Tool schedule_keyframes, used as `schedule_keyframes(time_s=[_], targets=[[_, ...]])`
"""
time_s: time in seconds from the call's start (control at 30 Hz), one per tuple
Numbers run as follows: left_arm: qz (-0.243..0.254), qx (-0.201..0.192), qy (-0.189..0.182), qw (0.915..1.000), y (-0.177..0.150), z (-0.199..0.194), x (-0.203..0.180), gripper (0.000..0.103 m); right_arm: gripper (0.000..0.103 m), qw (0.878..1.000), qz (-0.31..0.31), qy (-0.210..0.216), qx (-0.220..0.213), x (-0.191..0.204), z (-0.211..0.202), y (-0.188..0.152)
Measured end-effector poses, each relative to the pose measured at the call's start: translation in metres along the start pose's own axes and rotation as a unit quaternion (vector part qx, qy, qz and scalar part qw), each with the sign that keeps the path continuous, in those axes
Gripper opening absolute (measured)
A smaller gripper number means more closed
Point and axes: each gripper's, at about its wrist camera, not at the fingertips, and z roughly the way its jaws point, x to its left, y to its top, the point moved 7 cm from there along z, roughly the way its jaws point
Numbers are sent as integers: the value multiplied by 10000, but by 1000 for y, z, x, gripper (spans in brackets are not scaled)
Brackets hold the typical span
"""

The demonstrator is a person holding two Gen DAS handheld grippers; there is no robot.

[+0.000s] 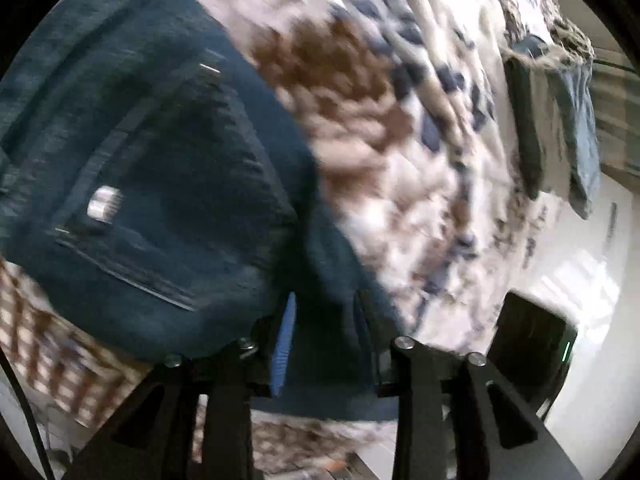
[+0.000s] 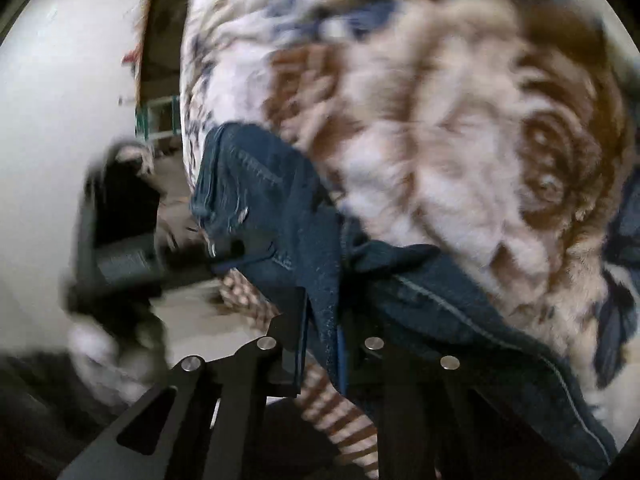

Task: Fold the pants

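Note:
Dark blue jeans [image 1: 152,184] lie on a floral blanket and fill the left half of the left wrist view, with a metal button showing. My left gripper [image 1: 324,320] is shut on a fold of the jeans, denim bunched between its fingers. In the right wrist view the jeans [image 2: 276,216] hang in a bunched strip from the bed's edge. My right gripper [image 2: 324,332] is shut on that denim, cloth pinched between the fingers. Both views are motion-blurred.
The white, brown and blue floral blanket [image 1: 400,120] covers the bed [image 2: 460,120]. Folded clothes [image 1: 560,128] hang at the far right edge. A dark box [image 1: 532,336] stands on the pale floor. A dark blurred object [image 2: 116,232] is at the left, and a checkered cloth [image 2: 344,412] lies below.

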Motion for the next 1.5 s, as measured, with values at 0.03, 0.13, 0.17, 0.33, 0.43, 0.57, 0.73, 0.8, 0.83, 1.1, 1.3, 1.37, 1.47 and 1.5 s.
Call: schedule_keyframes(time_s=[0.03,0.13,0.17,0.33,0.43,0.57,0.73,0.8,0.83,1.1,1.3,1.37,1.47,1.5], targets=[[8,134,2,9999,-1,6,-6,31,13,9997,-179,-133,-22,6,1,-6],[114,459,300,9984,-6,24,-9,41,13,9977,-538,-389,-137,20,3,-22],[123,556,399,9976,-8,29,-8,43,13,9972,-604,-414,-156,23,5,-25],[248,545,771,9952,-6,44,2,41,13,9960,-760,-451,-148,36,26,-22],[494,362,877,9943,-8,40,-4,23,13,9959,-821,-383,-44,42,40,-20],[677,87,871,9939,-14,29,0,16,13,9993,104,349,77,21,43,-13],[651,-6,688,9955,-21,24,4,14,35,9441,2336,2322,-127,-29,43,-14],[658,-45,664,9956,-23,22,3,14,43,9169,2962,2668,-182,-42,52,-14],[685,-59,679,9953,-24,21,3,14,44,9110,3112,2699,-173,-46,56,-13],[1019,-194,813,9913,-28,16,2,13,63,9111,3224,2496,605,-39,99,6],[1027,-253,798,9912,-26,14,17,13,66,9318,3093,1812,572,-37,121,27],[1075,-327,846,9901,-22,13,23,13,20,9481,2731,1584,386,-26,109,25],[1218,-543,1206,9837,-8,14,36,13,18,9512,2660,1541,-283,-21,63,29],[1220,-524,1228,9835,-3,16,41,13,16,9512,2656,1474,-540,-22,43,31]])
